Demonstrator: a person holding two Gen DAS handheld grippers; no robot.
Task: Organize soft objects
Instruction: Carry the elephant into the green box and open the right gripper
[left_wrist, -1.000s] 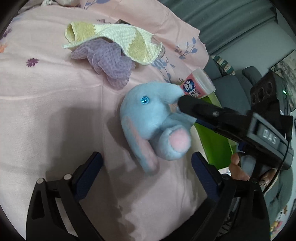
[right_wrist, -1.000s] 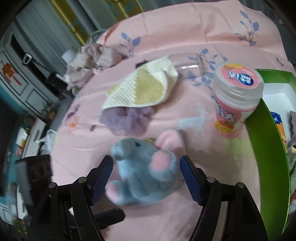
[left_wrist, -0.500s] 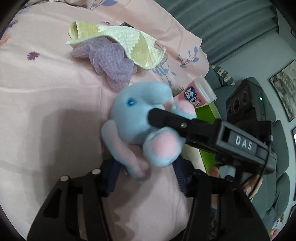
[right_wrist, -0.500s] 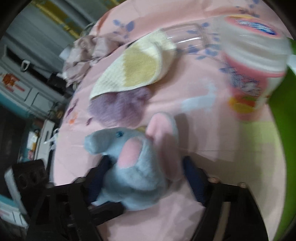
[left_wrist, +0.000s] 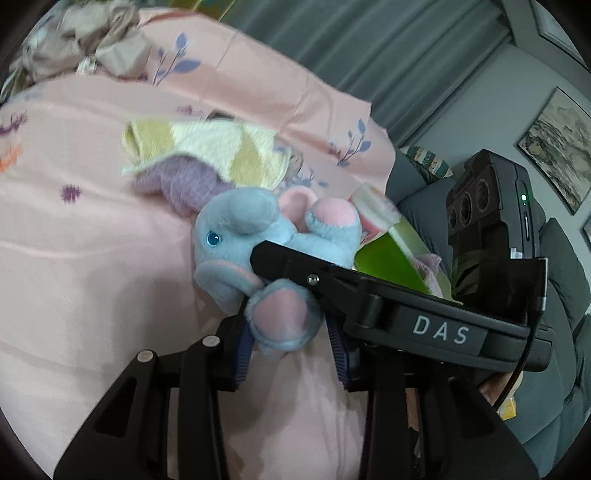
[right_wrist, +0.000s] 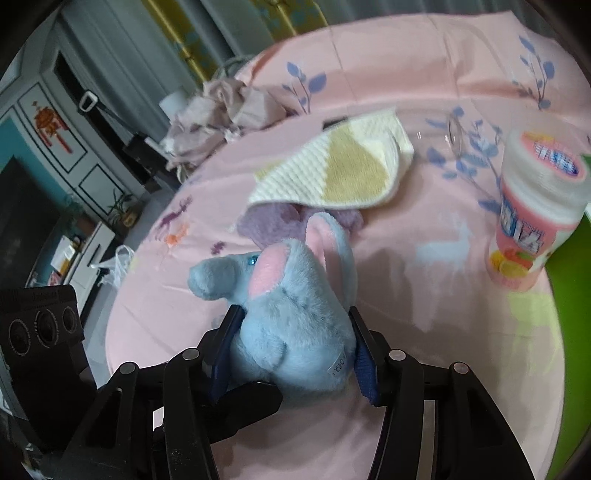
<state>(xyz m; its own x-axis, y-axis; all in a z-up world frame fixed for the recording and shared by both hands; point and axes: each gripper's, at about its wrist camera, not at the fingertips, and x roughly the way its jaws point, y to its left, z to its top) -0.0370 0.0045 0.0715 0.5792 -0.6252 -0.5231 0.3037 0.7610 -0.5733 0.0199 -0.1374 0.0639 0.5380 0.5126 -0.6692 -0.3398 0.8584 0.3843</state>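
A blue plush elephant (left_wrist: 240, 229) with pink feet is held by both grippers above the pink bedsheet (left_wrist: 92, 277). My left gripper (left_wrist: 291, 328) is shut on one pink-soled foot. My right gripper (right_wrist: 295, 347) is shut on the elephant's (right_wrist: 291, 295) body. The right gripper's arm crosses the left wrist view over the elephant. A yellow-and-white knitted cloth (left_wrist: 207, 151) lies over a purple mesh puff (left_wrist: 184, 184) behind the elephant; both also show in the right wrist view, the cloth (right_wrist: 340, 166) above the puff (right_wrist: 269, 221).
A pink-and-white plastic jar (right_wrist: 535, 210) stands beside a green box (right_wrist: 569, 332) at the right; the box (left_wrist: 388, 254) also shows in the left wrist view. A clear glass (right_wrist: 458, 136) lies behind the cloth. Crumpled grey-pink fabric (right_wrist: 221, 110) lies at the far bed edge.
Both grippers closed on the elephant, left on a foot and right on the body. The elephant has come up off the sheet and tilted.
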